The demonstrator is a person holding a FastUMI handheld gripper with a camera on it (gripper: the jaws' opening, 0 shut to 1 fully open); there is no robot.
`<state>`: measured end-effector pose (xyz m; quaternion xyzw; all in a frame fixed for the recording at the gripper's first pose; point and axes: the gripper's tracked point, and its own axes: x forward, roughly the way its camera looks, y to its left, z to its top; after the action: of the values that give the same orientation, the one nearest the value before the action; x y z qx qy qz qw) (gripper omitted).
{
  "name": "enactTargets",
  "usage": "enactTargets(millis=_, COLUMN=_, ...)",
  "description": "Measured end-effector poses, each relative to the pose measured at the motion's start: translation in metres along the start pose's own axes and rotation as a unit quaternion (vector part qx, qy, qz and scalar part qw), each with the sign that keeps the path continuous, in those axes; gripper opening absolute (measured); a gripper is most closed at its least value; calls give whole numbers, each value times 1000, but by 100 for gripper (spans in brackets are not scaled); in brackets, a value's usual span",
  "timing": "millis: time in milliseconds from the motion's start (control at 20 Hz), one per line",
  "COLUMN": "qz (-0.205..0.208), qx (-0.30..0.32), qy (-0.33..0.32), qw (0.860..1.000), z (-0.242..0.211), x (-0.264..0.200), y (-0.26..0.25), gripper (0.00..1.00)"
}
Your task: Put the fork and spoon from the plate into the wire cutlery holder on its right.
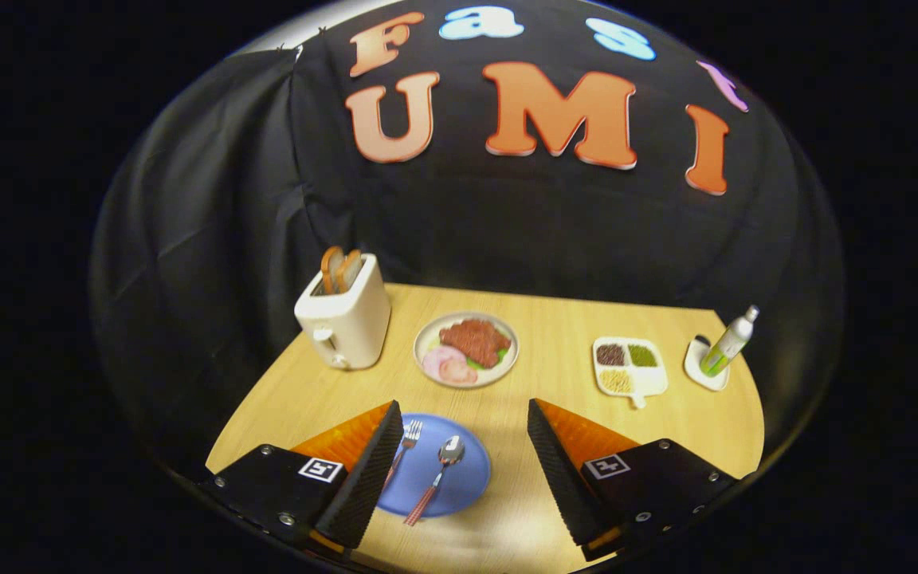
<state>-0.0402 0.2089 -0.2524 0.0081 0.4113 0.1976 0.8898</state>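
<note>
Hovering above the tabletop's near edge, hand-held gripper [459,470] spread wide and holding nothing. Blue plate [467,478] just ahead, between the fingers but closer to the left one. On it, fork [406,445] and spoon [439,474] side by side, heads pointing away, reddish handles running back toward the near edge. Probably a straight descent onto the spoon first.

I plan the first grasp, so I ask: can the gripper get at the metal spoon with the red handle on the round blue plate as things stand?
Probably yes. The gripper is open, and the metal spoon with the red handle lies uncovered on the round blue plate between its fingers. The metal fork lies apart, by the left finger.
</note>
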Motion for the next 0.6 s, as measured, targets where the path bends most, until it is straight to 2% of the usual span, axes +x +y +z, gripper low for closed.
enactTargets(millis=300, qz=17, qx=-1, qy=160, qw=987, z=-80, x=53, y=17, gripper=84)
enactTargets(millis=500, qz=27, qx=26, qy=249, qw=968, z=-123, x=79, y=31, gripper=75)
enactTargets(millis=600, qz=16, qx=33, qy=287, qw=957, z=-138, x=85, y=31, gripper=69)
